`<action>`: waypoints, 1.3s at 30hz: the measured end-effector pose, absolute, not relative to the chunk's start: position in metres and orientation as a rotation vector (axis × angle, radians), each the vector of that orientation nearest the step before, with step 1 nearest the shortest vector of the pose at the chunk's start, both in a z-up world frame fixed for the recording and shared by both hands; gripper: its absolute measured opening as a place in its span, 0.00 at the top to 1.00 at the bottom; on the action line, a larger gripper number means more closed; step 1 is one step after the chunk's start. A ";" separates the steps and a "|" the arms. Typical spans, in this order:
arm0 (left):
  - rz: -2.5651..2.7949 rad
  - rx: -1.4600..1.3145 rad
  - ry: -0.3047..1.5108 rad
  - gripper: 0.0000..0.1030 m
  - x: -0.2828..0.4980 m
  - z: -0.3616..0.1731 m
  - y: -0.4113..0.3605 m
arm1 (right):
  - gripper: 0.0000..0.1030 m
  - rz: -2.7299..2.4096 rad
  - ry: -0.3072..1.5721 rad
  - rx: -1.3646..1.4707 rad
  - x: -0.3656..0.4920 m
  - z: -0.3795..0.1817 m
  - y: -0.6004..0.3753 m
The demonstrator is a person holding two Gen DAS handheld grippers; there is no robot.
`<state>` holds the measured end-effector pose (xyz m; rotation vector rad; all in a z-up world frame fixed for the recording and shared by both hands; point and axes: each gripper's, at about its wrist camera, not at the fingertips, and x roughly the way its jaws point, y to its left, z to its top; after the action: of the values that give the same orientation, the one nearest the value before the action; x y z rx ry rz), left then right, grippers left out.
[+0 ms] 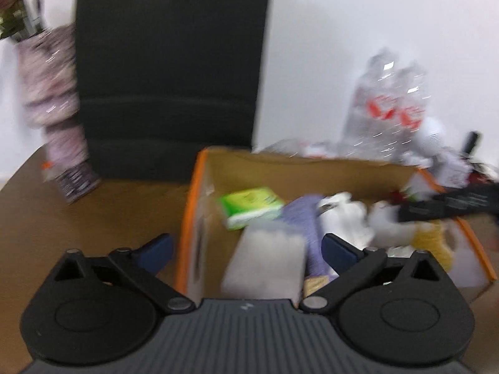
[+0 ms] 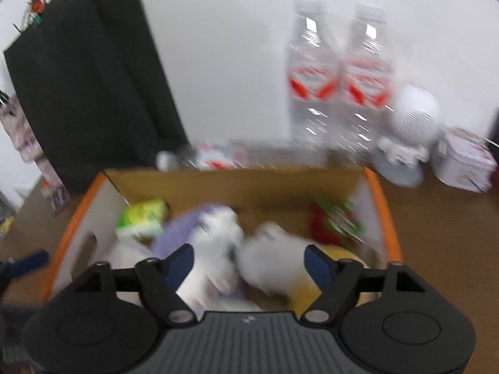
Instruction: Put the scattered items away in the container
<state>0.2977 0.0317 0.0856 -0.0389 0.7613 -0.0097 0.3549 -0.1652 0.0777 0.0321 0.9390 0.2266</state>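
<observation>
A cardboard box (image 1: 187, 218) with an orange rim (image 2: 383, 212) stands on the brown table. Inside lie a green pack (image 1: 249, 207) (image 2: 143, 218), a purple item (image 1: 304, 218) (image 2: 181, 227), white soft items (image 1: 343, 218) (image 2: 274, 255), a yellow item (image 1: 433, 240) and a red and green packet (image 2: 330, 221). My left gripper (image 1: 246, 246) hangs open over the box's left side. A pale grey block (image 1: 265, 261) lies below its jaws, untouched by them. My right gripper (image 2: 248, 255) is open above the white items, holding nothing. Both views are blurred.
A black paper bag (image 1: 171, 78) (image 2: 93, 93) stands behind the box on the left. Two water bottles (image 2: 312, 78), a white round device (image 2: 411, 115) and a white tin (image 2: 464, 159) sit at the back right. A patterned wrapped bundle (image 1: 53, 109) leans at far left.
</observation>
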 end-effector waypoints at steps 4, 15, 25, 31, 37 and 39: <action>-0.009 0.026 0.865 0.00 0.293 0.089 0.017 | 0.18 0.155 1.040 -0.002 0.339 0.077 -0.192; -0.006 0.034 0.927 0.00 0.236 0.148 0.005 | 0.12 0.215 1.164 0.059 0.264 0.114 -0.209; -0.024 0.049 0.909 0.00 0.164 0.173 -0.006 | 0.11 0.255 1.112 0.013 0.190 0.149 -0.205; -0.004 0.068 0.828 0.00 0.117 0.185 -0.009 | 0.10 0.252 1.039 0.005 0.146 0.162 -0.205; -0.014 0.062 0.651 0.00 0.050 0.177 -0.007 | 0.08 0.258 0.792 -0.008 0.078 0.167 -0.205; -0.017 0.073 0.595 0.00 0.028 0.162 -0.006 | 0.03 0.253 0.690 -0.011 0.052 0.160 -0.207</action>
<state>0.0275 -0.0057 0.1620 0.0725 0.5953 -0.0169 0.0518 -0.2070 0.1597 -0.0110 0.6905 0.2535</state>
